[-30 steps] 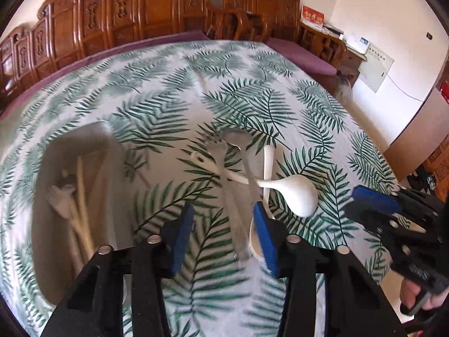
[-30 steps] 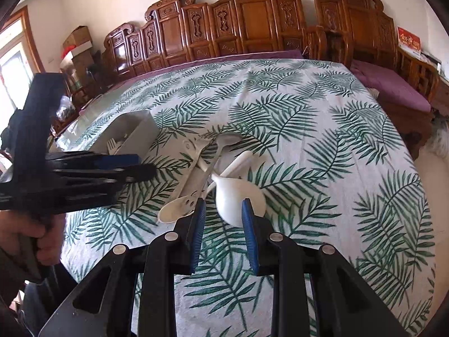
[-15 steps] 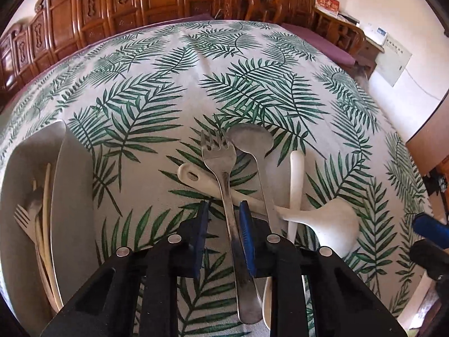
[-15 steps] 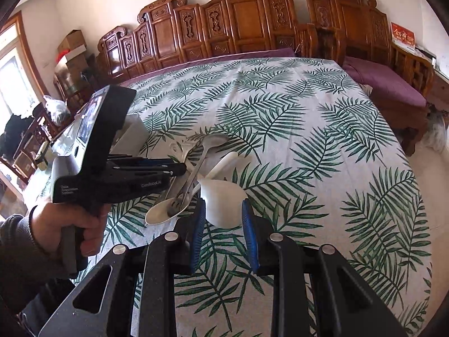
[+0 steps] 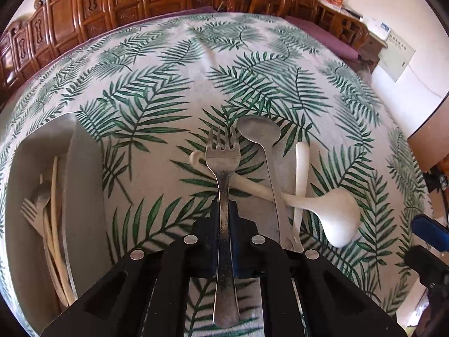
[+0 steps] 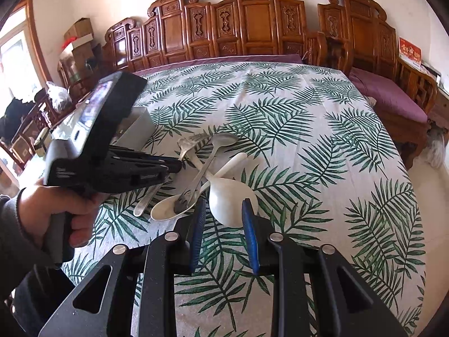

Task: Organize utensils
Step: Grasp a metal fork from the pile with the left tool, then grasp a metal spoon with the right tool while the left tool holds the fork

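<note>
The metal fork [image 5: 223, 165] lies in the loose pile of cutlery in the middle of the leaf-patterned surface [image 5: 157, 78], tines pointing away, its neck resting across a white plastic spoon [image 5: 252, 186]. The left gripper [image 5: 223, 210] has its fingers pinched on the fork's handle just below the neck; they have just been closing, and the handle now sits squarely between the blue pads.

Just beside the fork runs a metal spoon [image 5: 259, 133], and past it the white ladle [image 5: 338, 219] and another white spoon handle [image 5: 301, 168], all overlapping. The grey tray [image 5: 84, 202] waits to the left, already holding a fork and some pale sticks.

To do this lift well, I'd raise the fork straight up first, so the tines clear the plastic spoon beneath without dragging it or nudging the metal spoon alongside. The grip sits near the neck, so the long handle may sag; keeping the fork level and moving slowly toward the tray should stop it pivoting.

The right gripper [image 6: 223, 233] hovers with fingers apart near the ladle's bowl, pinching nothing.
</note>
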Available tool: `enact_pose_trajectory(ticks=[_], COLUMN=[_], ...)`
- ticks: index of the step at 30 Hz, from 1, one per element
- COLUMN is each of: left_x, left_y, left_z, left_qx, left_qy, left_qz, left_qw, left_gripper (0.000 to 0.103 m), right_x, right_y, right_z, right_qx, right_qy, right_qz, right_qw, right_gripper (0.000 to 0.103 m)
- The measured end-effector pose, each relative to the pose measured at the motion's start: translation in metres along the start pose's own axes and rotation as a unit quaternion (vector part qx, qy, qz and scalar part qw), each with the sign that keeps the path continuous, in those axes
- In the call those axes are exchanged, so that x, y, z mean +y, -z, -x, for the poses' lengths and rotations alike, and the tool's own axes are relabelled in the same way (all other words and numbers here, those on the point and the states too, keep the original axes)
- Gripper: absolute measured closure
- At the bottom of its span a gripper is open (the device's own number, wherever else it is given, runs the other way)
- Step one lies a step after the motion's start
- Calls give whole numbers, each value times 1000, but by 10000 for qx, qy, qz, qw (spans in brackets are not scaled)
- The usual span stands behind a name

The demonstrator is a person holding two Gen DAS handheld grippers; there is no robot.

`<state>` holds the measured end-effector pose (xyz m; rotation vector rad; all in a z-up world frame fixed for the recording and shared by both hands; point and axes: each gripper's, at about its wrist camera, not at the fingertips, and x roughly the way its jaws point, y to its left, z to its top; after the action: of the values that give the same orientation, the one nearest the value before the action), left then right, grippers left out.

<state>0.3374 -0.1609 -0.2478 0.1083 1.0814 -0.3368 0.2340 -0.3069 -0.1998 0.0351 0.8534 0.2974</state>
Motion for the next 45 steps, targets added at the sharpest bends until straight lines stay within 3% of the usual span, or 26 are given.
enact_pose_trajectory(ticks=[9,21,35,39,45], left_x=[10,23,28,29,30], left_y=[15,16,14,15,23], left_z=[36,82,107,111,127], left_qx=[-355,-824,-1087,-1129,-1107], left_qy=[203,354,405,378,243], left_qz=[35,93,89,92,49], left_qw=[9992,9959,9932,9928,9935], left_gripper=[97,97,97,97,97], right_x=[11,8,17,21,12], right_y=[-12,-49,-70,-71,-71], right_z=[-24,-97,-152,-154,-145], right_qx=[57,372,787,861,1042], right_qy=[-3,-78,302,699,405], right_qz=[-20,-229,-155,-172,-618], right_qw=[10000,9990,9963,9937,9918], right_gripper=[74,74,74,93,96])
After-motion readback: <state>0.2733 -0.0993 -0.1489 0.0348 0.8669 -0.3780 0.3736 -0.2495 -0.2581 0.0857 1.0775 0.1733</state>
